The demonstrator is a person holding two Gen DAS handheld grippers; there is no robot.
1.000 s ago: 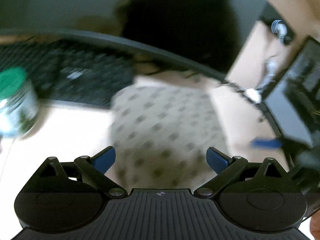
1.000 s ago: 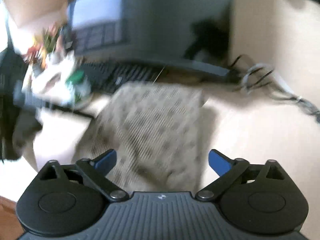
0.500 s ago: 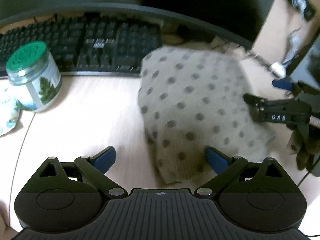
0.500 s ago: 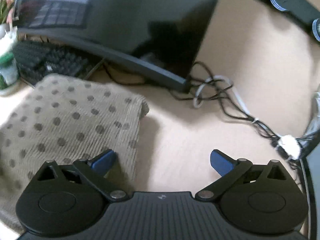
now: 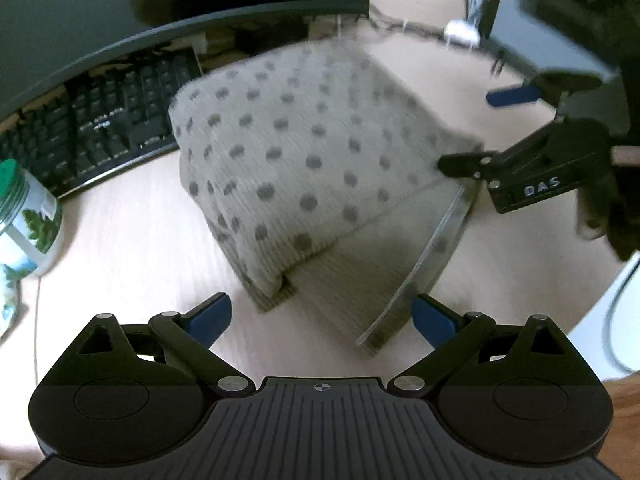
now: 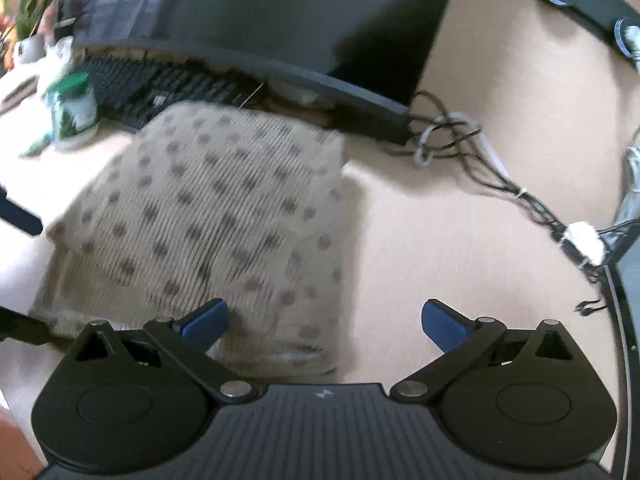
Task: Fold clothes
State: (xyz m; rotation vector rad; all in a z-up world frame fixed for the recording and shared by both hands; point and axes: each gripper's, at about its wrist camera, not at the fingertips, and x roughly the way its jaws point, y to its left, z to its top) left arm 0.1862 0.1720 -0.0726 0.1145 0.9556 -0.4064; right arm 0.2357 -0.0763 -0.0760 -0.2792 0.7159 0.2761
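Note:
A beige knitted garment with grey dots (image 5: 304, 160) lies folded on the pale desk, with a lower layer sticking out at its near side. My left gripper (image 5: 322, 316) is open, and the edge of that lower layer lies between its blue fingertips. The right gripper (image 5: 468, 130) shows at the garment's right edge, one black finger touching the cloth. In the right wrist view the garment (image 6: 224, 208) fills the left half. My right gripper (image 6: 326, 318) is open there, with its left fingertip over the garment's near corner and nothing held.
A black keyboard (image 5: 104, 120) and a curved monitor (image 5: 200, 0) stand right behind the garment. A green-lidded jar (image 5: 24, 208) sits at the left. A tangle of cables (image 6: 460, 140) runs across the desk at the right, near a second dark screen (image 5: 560, 40).
Both grippers have come closer to the garment. Its lower layer now shows at the near side. The right gripper's view has swung left, and its finger now touches the cloth's right edge.

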